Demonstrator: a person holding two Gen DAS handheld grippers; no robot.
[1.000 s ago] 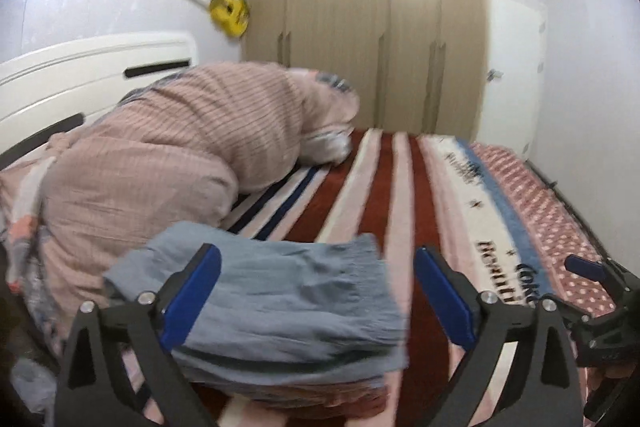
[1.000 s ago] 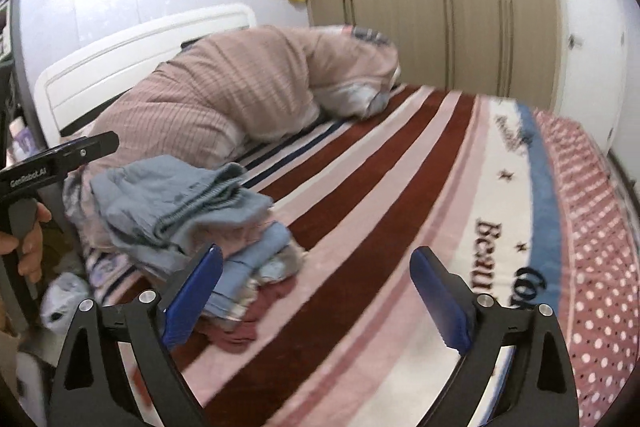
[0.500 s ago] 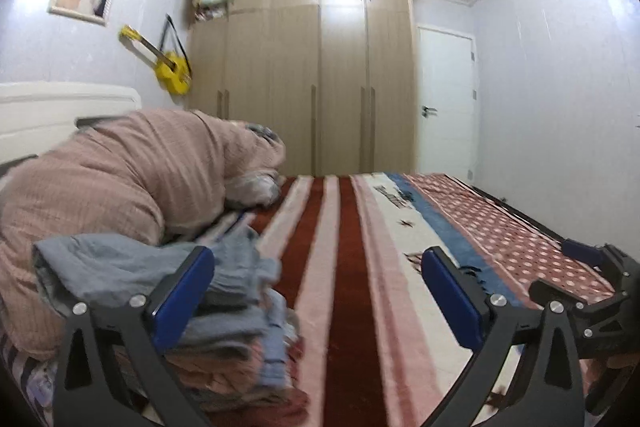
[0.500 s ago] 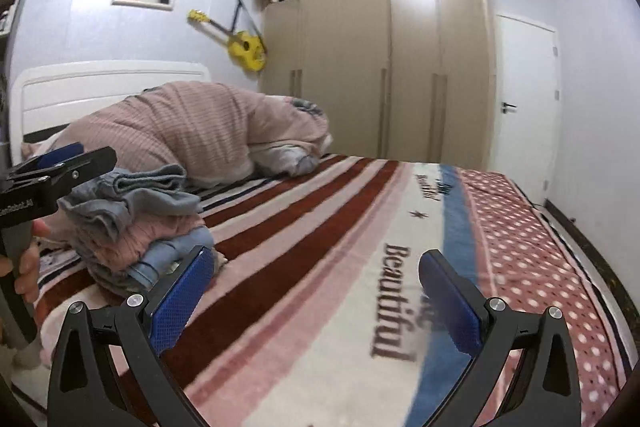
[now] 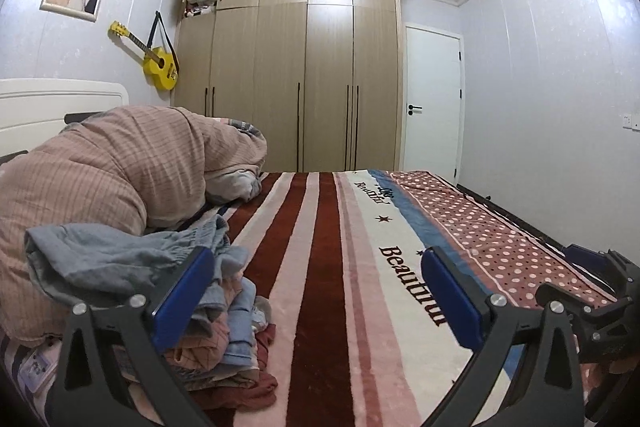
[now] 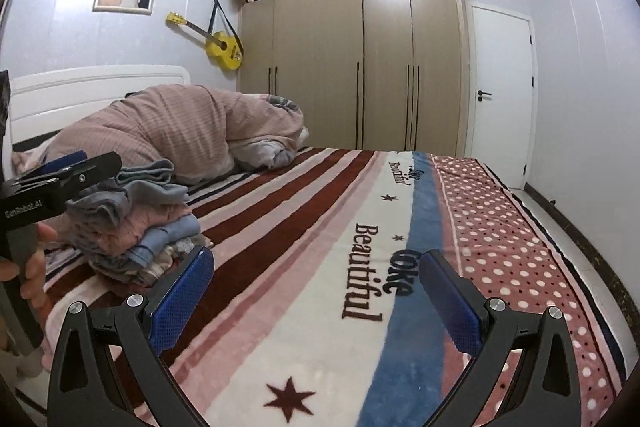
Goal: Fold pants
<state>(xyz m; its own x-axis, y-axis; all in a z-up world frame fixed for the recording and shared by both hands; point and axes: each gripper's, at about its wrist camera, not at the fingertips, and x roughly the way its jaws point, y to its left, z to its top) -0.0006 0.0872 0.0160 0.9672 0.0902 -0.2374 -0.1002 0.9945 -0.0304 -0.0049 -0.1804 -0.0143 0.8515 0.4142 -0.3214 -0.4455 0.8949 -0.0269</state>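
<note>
Left wrist view: our left hand-held gripper (image 5: 318,289) has just finished spreading its jaws and grasps nothing, its blue pads (image 5: 182,297) wide apart above the striped blanket (image 5: 320,267). Just beside its left pad lie the grey-blue pants (image 5: 120,259), rumpled, with a gathered waistband, topping a stack of folded clothes (image 5: 228,339) near the pink duvet (image 5: 120,171). From the right wrist, our right hand-held gripper (image 6: 316,291) is likewise released, empty over the blanket, well apart from the stack.
</note>
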